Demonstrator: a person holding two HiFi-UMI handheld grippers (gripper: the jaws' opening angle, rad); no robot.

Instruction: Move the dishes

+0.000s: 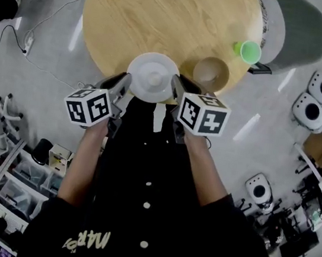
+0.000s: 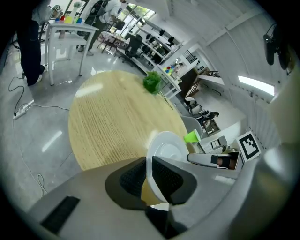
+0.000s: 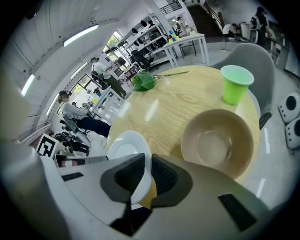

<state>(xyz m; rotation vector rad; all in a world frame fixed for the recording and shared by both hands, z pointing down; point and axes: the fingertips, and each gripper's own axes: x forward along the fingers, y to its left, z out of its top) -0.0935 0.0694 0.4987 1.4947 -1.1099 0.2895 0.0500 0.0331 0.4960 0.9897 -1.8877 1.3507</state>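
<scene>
Head view: the left gripper [image 1: 122, 83] and right gripper [image 1: 176, 88] each clamp one side of the white plate [image 1: 152, 74], held between them at the near edge of the round desk [image 1: 154, 16] (mid-carry, I judge). Left gripper view: rim pinched; bare desk ahead. Right gripper view: rim pinched; a tan bowl [image 3: 218, 143] just right, a green cup [image 3: 236, 84] beyond, so next both must travel together, level, clear of the bowl.

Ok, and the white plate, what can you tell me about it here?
The white plate is round and shallow, with a wide rim around a sunken middle, glossy like glazed ceramic, and empty. It is at the near edge of the wooden table, partly past it. The left gripper and right gripper each clamp its rim on opposite sides. Whether it rests on the table cannot be told.
</scene>
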